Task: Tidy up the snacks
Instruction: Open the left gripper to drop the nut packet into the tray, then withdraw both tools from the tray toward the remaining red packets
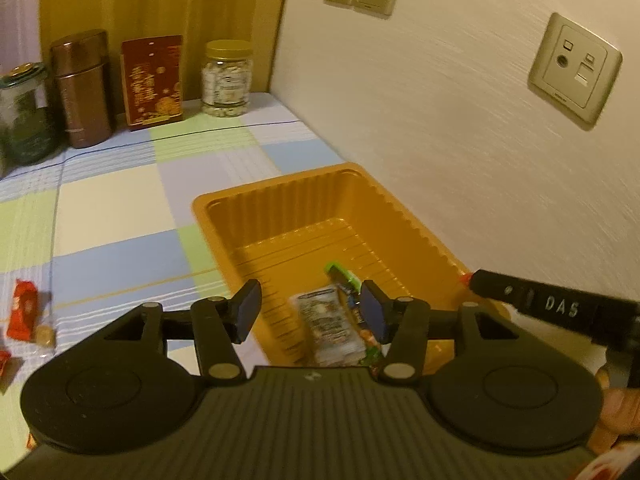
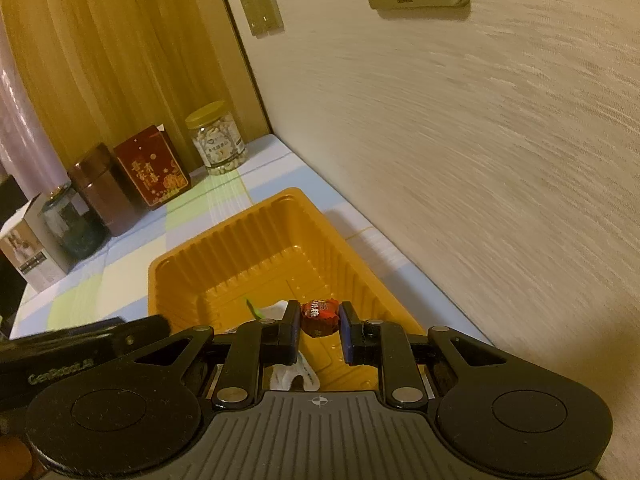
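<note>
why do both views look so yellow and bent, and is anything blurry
Left wrist view: warm dim light tints everything amber, fisheye bends the wall sockets, and the snack packets in the orange tray are smeared. Right wrist view: same amber cast and curved edges, the wall texture streaks, but the red candy in the right gripper reads fairly sharp.

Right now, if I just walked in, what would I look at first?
Probably the big orange tray against the wall, with a few snack packets lying at its near end. Just above it, the right claw pinches a little red wrapped candy, while the left claw hangs open over the packets. After that you might spot the jars and tins, like the yellow-lidded jar, lined up at the back of the checked cloth.
</note>
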